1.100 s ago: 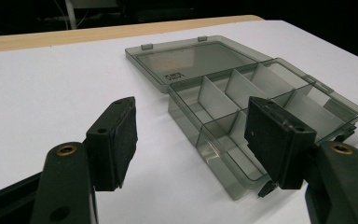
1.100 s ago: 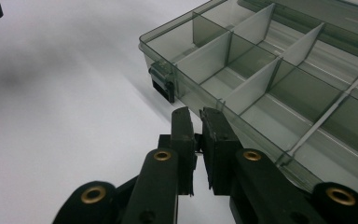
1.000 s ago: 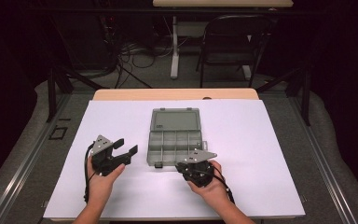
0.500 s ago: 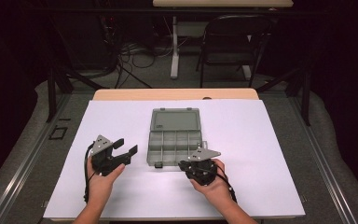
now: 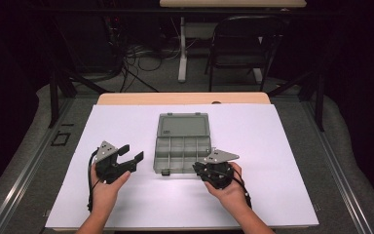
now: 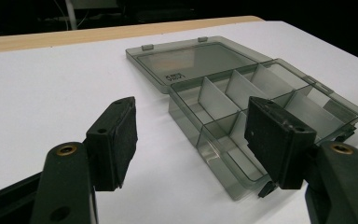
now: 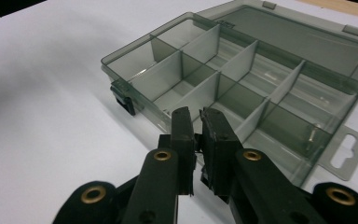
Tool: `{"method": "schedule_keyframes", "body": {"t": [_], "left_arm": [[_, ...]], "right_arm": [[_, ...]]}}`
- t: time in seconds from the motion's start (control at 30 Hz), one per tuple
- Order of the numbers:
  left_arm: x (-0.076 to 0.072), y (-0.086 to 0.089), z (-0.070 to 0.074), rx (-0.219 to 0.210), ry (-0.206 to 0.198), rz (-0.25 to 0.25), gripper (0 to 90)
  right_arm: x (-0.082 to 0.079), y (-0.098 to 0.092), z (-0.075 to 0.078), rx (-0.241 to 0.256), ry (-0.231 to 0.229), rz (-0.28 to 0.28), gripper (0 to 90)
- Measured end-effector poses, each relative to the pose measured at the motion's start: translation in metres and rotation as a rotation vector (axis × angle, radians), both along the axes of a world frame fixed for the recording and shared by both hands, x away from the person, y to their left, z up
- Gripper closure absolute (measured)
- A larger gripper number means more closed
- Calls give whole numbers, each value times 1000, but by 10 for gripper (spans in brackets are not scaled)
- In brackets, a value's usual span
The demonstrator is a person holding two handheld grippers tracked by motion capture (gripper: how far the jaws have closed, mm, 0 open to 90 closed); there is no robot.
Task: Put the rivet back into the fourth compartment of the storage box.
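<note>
Right claw nearly closed, possibly pinching something tiny, lower centre; lower gently into smoky translucent plastic compartment box. Left claw wide open, empty.

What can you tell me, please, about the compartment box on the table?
The compartment box is smoky grey, see-through plastic. It lies flat on the white table, its lid swung fully open and lying flat behind it on two hinges. Dividers split the tray into several compartments. A dark latch sits on the front edge and a hang tab juts from one side. Nothing grips it.
</note>
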State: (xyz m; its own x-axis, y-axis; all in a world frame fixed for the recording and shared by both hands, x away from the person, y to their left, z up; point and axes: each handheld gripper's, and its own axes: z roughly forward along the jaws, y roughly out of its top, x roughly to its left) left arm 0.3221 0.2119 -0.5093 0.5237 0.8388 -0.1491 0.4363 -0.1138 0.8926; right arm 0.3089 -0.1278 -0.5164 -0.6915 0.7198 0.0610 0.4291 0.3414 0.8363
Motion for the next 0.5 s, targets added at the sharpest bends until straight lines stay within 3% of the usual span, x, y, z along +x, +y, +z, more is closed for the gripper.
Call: {"method": "schedule_keyframes", "body": {"t": [0.5], "left_arm": [[0, 0, 1, 8, 1, 0, 344]], "right_arm": [[10, -17, 11, 2, 2, -46, 832]]}}
